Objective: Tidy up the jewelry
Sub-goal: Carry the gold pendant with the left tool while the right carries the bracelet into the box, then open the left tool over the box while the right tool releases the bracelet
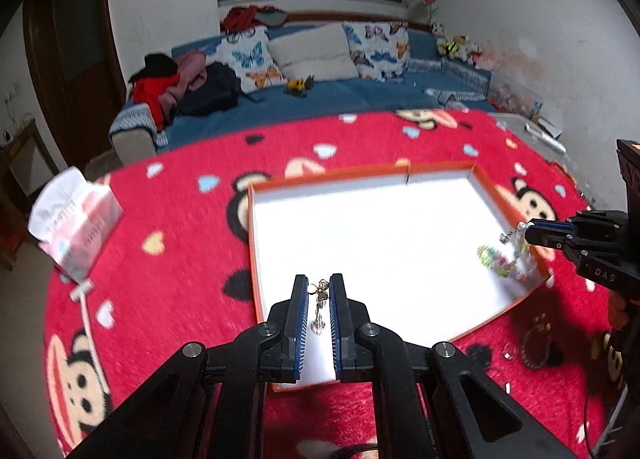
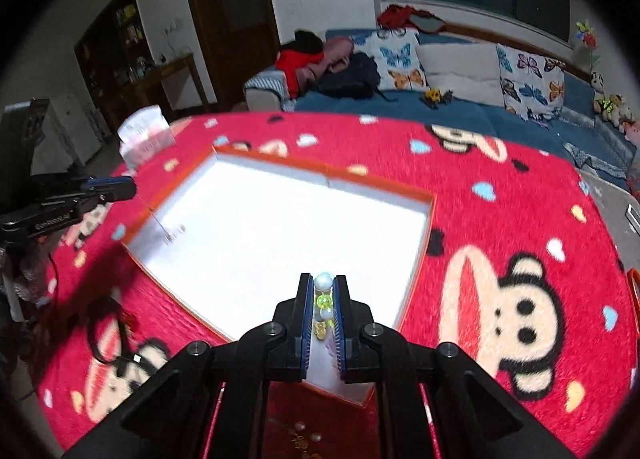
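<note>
Orange-rimmed shallow white box lies on red cartoon cloth; left gripper pinches a silver chain and right gripper a beaded bracelet, dangling over the box for lowering inside.

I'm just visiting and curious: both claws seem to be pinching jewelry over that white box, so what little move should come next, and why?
Probably lower and open the left gripper: its charm chain already dangles over the orange-rimmed box, as does the right gripper with its beaded bracelet.
</note>
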Demonstrator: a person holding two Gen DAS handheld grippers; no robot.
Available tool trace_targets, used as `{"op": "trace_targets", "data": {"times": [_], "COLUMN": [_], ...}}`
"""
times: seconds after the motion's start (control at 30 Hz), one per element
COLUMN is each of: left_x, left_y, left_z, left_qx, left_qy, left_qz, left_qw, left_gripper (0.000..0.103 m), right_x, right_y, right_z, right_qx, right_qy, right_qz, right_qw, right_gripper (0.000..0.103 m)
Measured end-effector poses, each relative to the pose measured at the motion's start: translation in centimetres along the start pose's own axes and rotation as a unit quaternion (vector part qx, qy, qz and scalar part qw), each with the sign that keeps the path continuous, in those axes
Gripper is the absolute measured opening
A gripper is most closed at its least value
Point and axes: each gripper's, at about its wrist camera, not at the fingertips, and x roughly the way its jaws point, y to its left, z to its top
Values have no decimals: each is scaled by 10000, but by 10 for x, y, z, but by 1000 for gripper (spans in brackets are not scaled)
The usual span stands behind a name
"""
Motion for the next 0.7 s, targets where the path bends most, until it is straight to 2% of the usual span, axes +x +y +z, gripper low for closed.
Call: {"op": "trace_targets", "data": {"times": [0.23,0.5,0.6,0.67,0.7], "left_x": [40,52,49,48,47], "left_y": [-2,-3,-4,-4,-4], "left_z": [-23,-29,-28,-26,-26], "left_qx": [60,34,49,50,50], "left_qy": [470,645,644,662,667], "left_qz": [70,51,41,63,49], "left_qw": [9989,9979,9979,9978,9977], "left_gripper": [11,12,12,12,12], "right_x": [21,22,23,22,21], "right_y": [-4,-7,-6,-5,-4], "right_z": [-16,-16,-16,-16,-16], "right_qx": [117,231,222,195,161], "right_qy": [441,476,489,464,439], "right_qz": [-54,19,-24,-11,-39], "right_qw": [9989,9986,9986,9987,9989], "right_gripper": [12,12,18,31,34]}}
